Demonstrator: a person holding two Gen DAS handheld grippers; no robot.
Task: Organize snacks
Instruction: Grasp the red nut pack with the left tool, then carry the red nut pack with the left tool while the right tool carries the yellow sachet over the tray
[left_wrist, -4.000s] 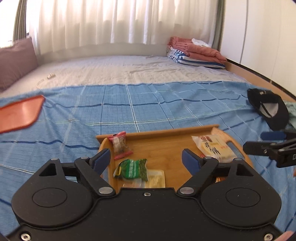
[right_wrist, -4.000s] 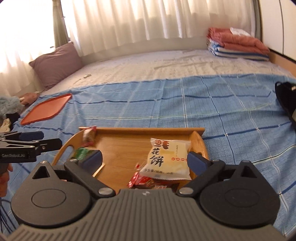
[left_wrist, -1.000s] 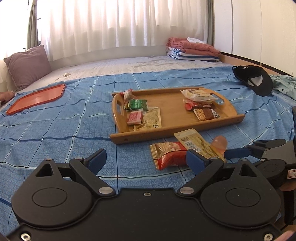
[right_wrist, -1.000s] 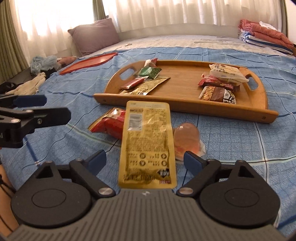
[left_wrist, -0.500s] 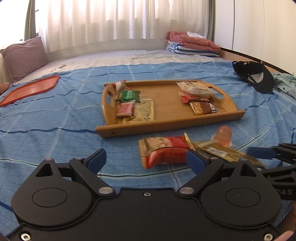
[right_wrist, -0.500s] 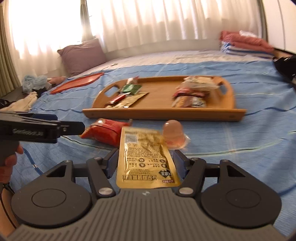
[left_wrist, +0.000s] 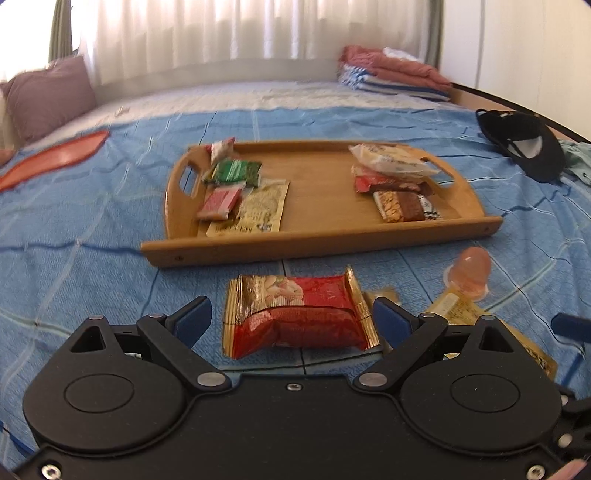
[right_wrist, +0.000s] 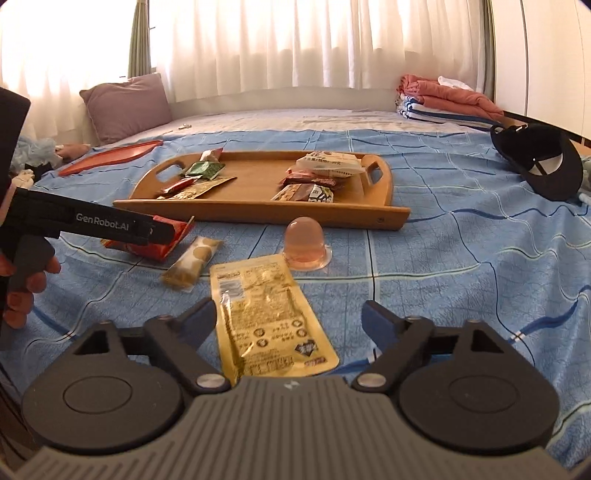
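A wooden tray (left_wrist: 314, 243) on the blue bedspread holds several snack packets in two groups. In front of it lie a red snack packet (left_wrist: 299, 314), a pink jelly cup (left_wrist: 471, 269), a small tan packet (right_wrist: 192, 262) and a yellow pouch (right_wrist: 266, 310). My left gripper (left_wrist: 290, 317) is open, low over the bed, with the red packet lying between its fingers, apart from both pads. My right gripper (right_wrist: 290, 314) has its jaws opening. The yellow pouch lies flat on the bed between them, nearer the left pad. In the right wrist view, the left gripper's finger (right_wrist: 110, 225) hides part of the red packet.
A black cap (left_wrist: 524, 147) lies at the right. An orange lid (left_wrist: 55, 155) and a purple pillow (right_wrist: 125, 103) are at the far left, with folded blankets (left_wrist: 391, 74) at the back. A person's hand (right_wrist: 22, 288) holds the left gripper.
Both grippers came back from over the tray. The right gripper closed on the yellow pouch, then opened, and the pouch now lies flat. The left gripper moved forward and down around the red packet.
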